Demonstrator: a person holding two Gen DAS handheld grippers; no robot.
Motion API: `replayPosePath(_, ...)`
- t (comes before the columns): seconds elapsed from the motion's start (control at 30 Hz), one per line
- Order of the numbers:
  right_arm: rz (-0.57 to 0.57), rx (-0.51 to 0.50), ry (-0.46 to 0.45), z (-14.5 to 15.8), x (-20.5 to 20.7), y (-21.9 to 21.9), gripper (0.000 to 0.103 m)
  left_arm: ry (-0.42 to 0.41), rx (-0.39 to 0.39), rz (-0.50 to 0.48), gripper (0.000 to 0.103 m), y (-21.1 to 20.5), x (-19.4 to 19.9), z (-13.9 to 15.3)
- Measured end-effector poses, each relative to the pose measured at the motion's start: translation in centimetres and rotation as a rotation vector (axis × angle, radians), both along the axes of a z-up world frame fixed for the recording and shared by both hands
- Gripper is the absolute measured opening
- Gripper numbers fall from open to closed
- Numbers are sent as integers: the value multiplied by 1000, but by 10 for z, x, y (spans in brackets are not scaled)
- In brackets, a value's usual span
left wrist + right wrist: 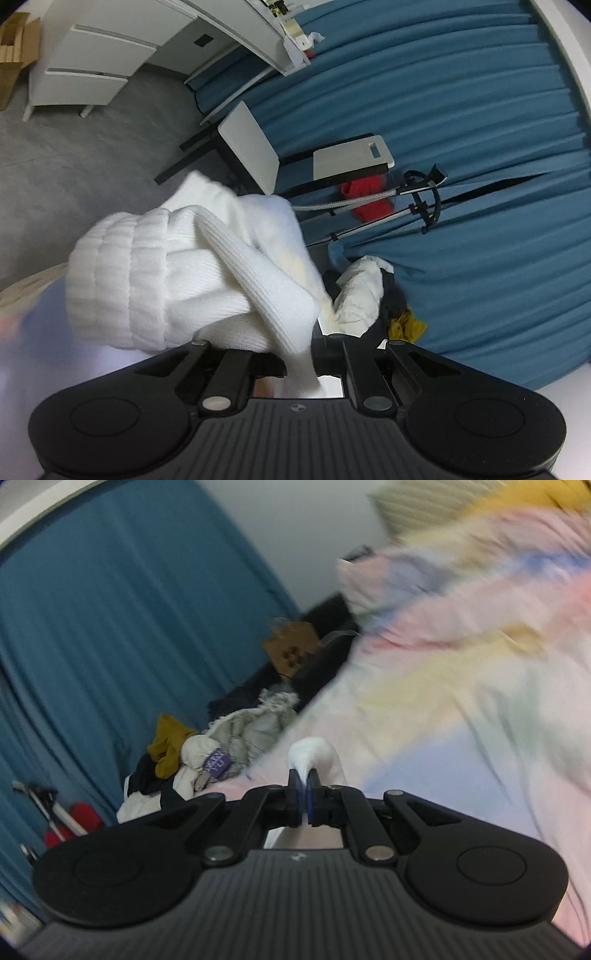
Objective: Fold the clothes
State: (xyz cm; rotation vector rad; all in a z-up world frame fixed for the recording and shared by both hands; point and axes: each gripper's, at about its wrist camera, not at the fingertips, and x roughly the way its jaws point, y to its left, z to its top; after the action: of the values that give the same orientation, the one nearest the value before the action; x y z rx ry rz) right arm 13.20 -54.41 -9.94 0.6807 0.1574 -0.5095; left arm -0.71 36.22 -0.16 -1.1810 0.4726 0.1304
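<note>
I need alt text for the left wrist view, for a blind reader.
The left gripper is shut on a white knit garment, which bunches up before the camera. Behind it are a blue curtain, a clothes pile and white drawers.

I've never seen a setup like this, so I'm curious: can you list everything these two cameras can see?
Sweater: one, white ribbed knit, bunched, hanging from the left claw.
Clothes pile: one, white, grey, mustard and dark pieces, by the curtain.
Curtain: one, blue, pleated, behind everything.
Drawers: one unit, white, far corner on the grey floor.
Chair: one, white seat, black legs.
Red cloth: one, near the chair.
Pastel fabric: one, pink, yellow and blue, blurred, right side.
Left claw: black, shut on sweater.
Right claw: black, shut on white fabric.
</note>
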Motion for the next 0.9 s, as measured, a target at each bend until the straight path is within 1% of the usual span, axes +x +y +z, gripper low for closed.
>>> replayPosePath(0.07, 24, -39, -3, 17, 42, 3, 5, 15, -2, 3, 10, 9, 38, 6)
replayPosePath(0.13, 50, -73, -6, 32, 88, 7, 5, 41, 2, 31, 10, 17, 82, 6)
replayPosePath(0.23, 83, -119, 29, 38, 169, 18, 5, 112, -9, 89, 10, 28, 163, -6)
replayPosePath(0.3, 101, -185, 78, 28, 223, 28, 5, 168, 15, 101, 11, 31, 211, -20)
replayPosePath(0.37, 120, -237, 128, 12, 269, 34, 5, 220, 40, 113, 11, 34, 258, -38)
replayPosePath(0.43, 138, -270, 186, -13, 303, 38, 5, 268, 66, 111, 11, 36, 298, -55)
replayPosePath(0.53, 164, -304, 263, -53, 336, 39, 5, 326, 85, 110, 12, 35, 338, -75)
replayPosePath(0.6, 185, -281, 276, -74, 348, 33, 6, 344, 130, 89, 13, 32, 350, -81)
replayPosePath(0.67, 216, -233, 269, -84, 351, 27, 7, 344, 158, 67, 16, 29, 354, -82)
replayPosePath(0.7, 226, -211, 258, -85, 351, 26, 9, 331, 161, 52, 20, 28, 353, -81)
replayPosePath(0.73, 231, -194, 242, -83, 348, 26, 11, 315, 162, 35, 29, 28, 350, -79)
replayPosePath(0.77, 240, -176, 228, -81, 344, 25, 17, 295, 164, 15, 33, 28, 344, -77)
replayPosePath(0.8, 253, -158, 218, -77, 339, 22, 22, 272, 168, -3, 42, 27, 337, -74)
replayPosePath(0.83, 264, -142, 202, -73, 332, 20, 25, 247, 174, -16, 51, 25, 328, -70)
replayPosePath(0.87, 273, -126, 180, -68, 322, 17, 29, 221, 181, -27, 55, 22, 318, -66)
replayPosePath(0.9, 282, -111, 158, -63, 312, 15, 32, 196, 185, -37, 65, 19, 307, -62)
